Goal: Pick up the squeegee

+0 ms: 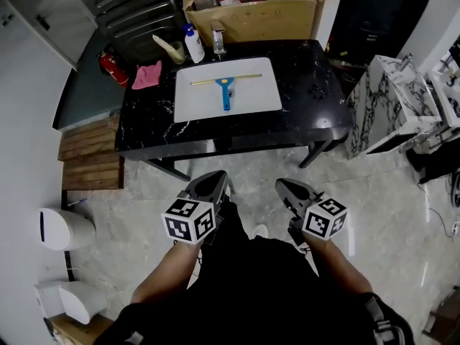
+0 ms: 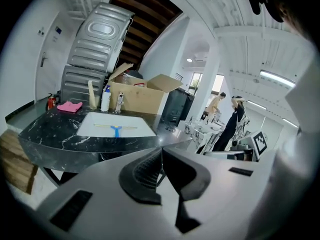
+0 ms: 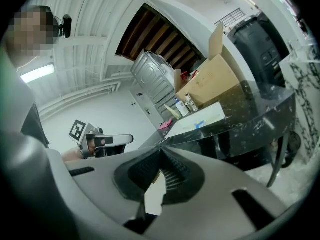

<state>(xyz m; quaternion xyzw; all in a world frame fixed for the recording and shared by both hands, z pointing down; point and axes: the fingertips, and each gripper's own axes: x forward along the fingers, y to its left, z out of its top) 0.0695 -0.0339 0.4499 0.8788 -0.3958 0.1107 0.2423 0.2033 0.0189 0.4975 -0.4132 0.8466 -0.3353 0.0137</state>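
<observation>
The squeegee [image 1: 225, 89], with a blue handle and a long pale blade, lies flat in a white basin [image 1: 194, 106] set in a black marble table [image 1: 305, 110]. It also shows small and far off as the squeegee [image 2: 116, 129] in the left gripper view and as the squeegee [image 3: 199, 124] in the right gripper view. My left gripper [image 1: 215, 180] and right gripper [image 1: 285, 186] hang side by side over the floor, well short of the table's front edge. The left gripper [image 2: 161, 149] has its jaws together with nothing in them. The right gripper [image 3: 160, 152] is shut and empty too.
Behind the basin are a faucet [image 1: 218, 40], a white bottle [image 1: 194, 45], a pink cloth [image 1: 147, 75] and an open cardboard box [image 1: 251, 13]. A wooden pallet [image 1: 90, 157] and white bins [image 1: 65, 228] stand left, a marbled cabinet [image 1: 388, 103] right. People [image 2: 232, 124] stand far right.
</observation>
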